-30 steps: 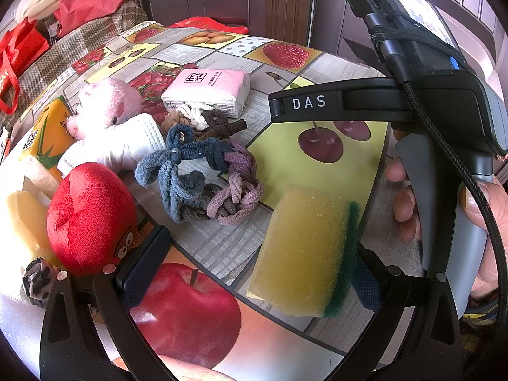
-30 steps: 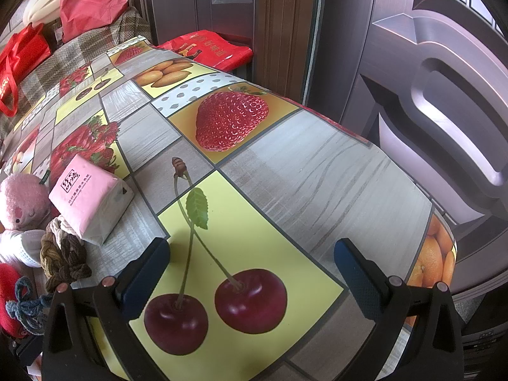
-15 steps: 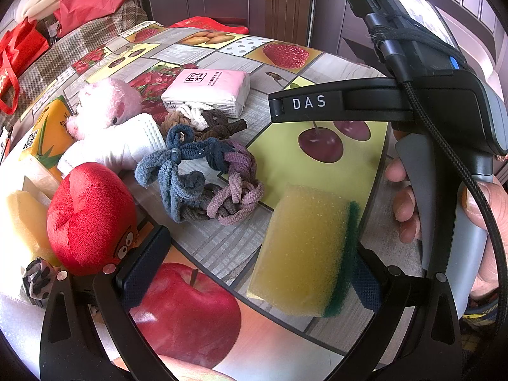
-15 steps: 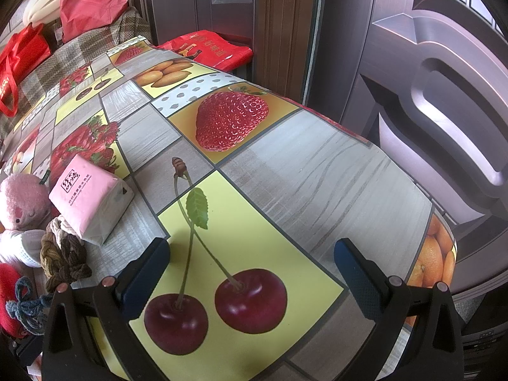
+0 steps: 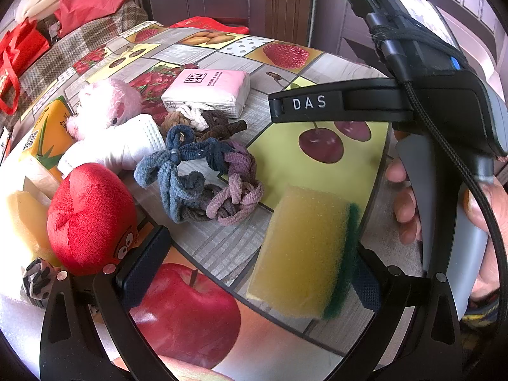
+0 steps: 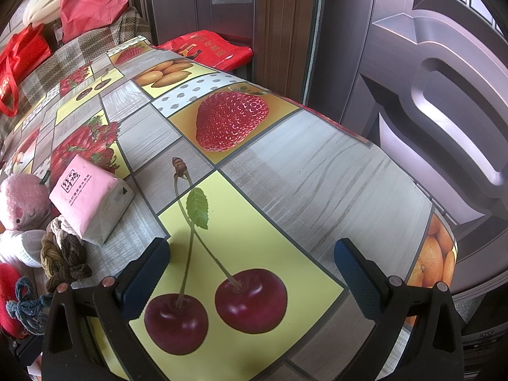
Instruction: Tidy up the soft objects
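Note:
In the left wrist view my left gripper [image 5: 254, 270] is open, just above the table. A yellow sponge with a green scrub side [image 5: 304, 254] lies against its right finger. A red plush toy [image 5: 89, 219] sits by its left finger. Ahead lie blue and purple hair ties [image 5: 203, 181], brown hair ties [image 5: 206, 123], a pink plush [image 5: 108, 104], a white soft item [image 5: 127, 146] and a pink tissue pack [image 5: 209, 89]. My right gripper [image 6: 254, 273] is open and empty over the cherry print; its body shows in the left wrist view [image 5: 444, 120].
The round table [image 6: 317, 174] has a fruit-print cloth; its edge curves close on the right. A yellow carton [image 5: 47, 133] stands at the left. Red bags [image 6: 19, 57] lie on a checked sofa behind. A metal door [image 6: 444, 95] stands to the right.

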